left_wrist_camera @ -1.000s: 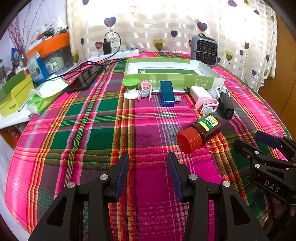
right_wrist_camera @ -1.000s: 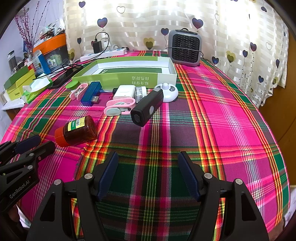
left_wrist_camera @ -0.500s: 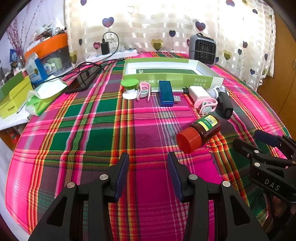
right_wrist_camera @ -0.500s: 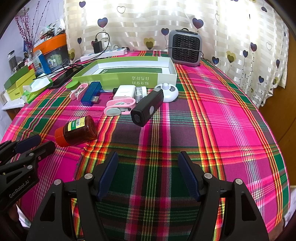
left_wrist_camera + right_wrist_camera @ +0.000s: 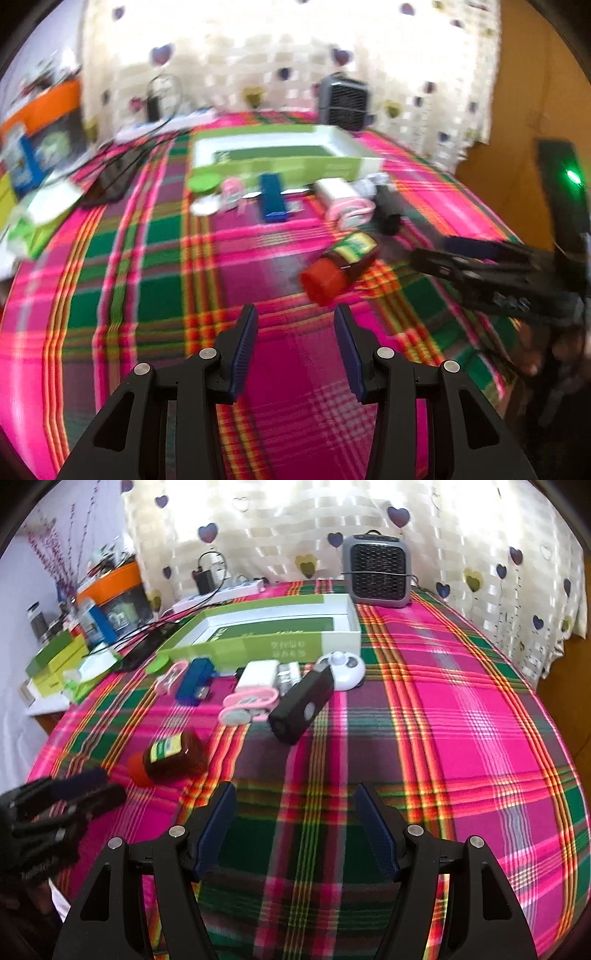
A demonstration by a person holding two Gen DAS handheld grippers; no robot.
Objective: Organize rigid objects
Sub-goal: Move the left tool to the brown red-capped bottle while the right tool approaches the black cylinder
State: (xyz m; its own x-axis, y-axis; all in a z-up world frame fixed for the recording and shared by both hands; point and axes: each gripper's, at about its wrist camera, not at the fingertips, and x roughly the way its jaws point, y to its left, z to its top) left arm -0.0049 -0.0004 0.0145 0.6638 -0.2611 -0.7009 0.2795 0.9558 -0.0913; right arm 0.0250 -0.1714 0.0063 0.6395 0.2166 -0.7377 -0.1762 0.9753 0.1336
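Two grippers empty, left gripper (image 5: 295,325) parted near red-capped bottle (image 5: 340,264), right gripper (image 5: 295,805) wide apart.

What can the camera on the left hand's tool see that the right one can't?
Only the left view shows the right tool's green light. Only the right view shows the white round gadget clearly, plus jars at far left. Both share the brown bottle, green tray, grey heater and blue stick.
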